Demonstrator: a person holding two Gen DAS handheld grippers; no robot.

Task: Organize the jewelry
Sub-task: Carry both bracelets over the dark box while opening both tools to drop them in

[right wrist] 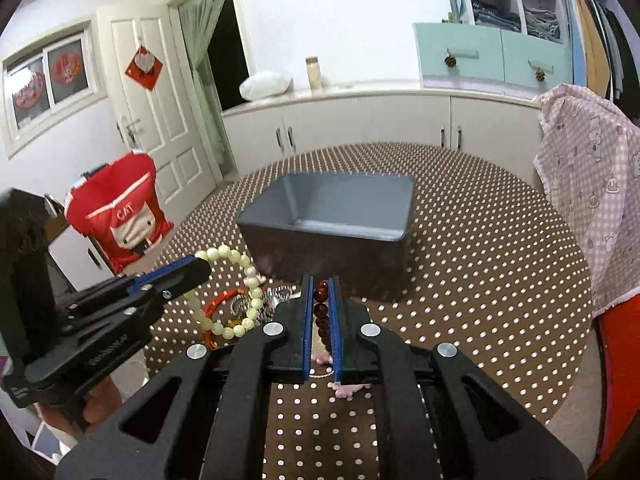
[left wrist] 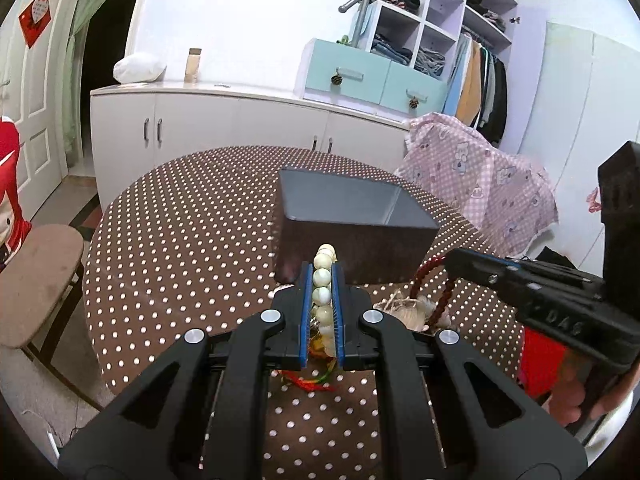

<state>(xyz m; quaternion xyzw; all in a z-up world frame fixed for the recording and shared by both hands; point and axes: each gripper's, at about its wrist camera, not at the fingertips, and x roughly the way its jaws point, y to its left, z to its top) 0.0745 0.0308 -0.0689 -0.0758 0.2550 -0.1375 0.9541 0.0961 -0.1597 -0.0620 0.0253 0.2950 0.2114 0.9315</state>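
In the left wrist view my left gripper [left wrist: 322, 271] is shut on a cream bead bracelet [left wrist: 322, 278], whose beads run between the blue pads. A grey open box [left wrist: 352, 208] stands just beyond on the dotted table. My right gripper [left wrist: 454, 266] comes in from the right, with a dark red bead bracelet [left wrist: 419, 280] hanging from it. In the right wrist view my right gripper [right wrist: 321, 280] is shut on that dark red bracelet [right wrist: 321, 310], in front of the grey box [right wrist: 332, 208]. To its left, the left gripper [right wrist: 202, 268] holds the cream bracelet [right wrist: 240, 326] as a hanging loop.
Loose jewelry lies on the brown dotted tablecloth [right wrist: 480, 248]: an orange-red bangle [right wrist: 218, 302], silver chain pieces [right wrist: 276, 294] and a pink piece [right wrist: 348, 390]. A chair draped in pink checked cloth [right wrist: 592, 184] stands to the right. A stool [left wrist: 40, 272] is at the left.
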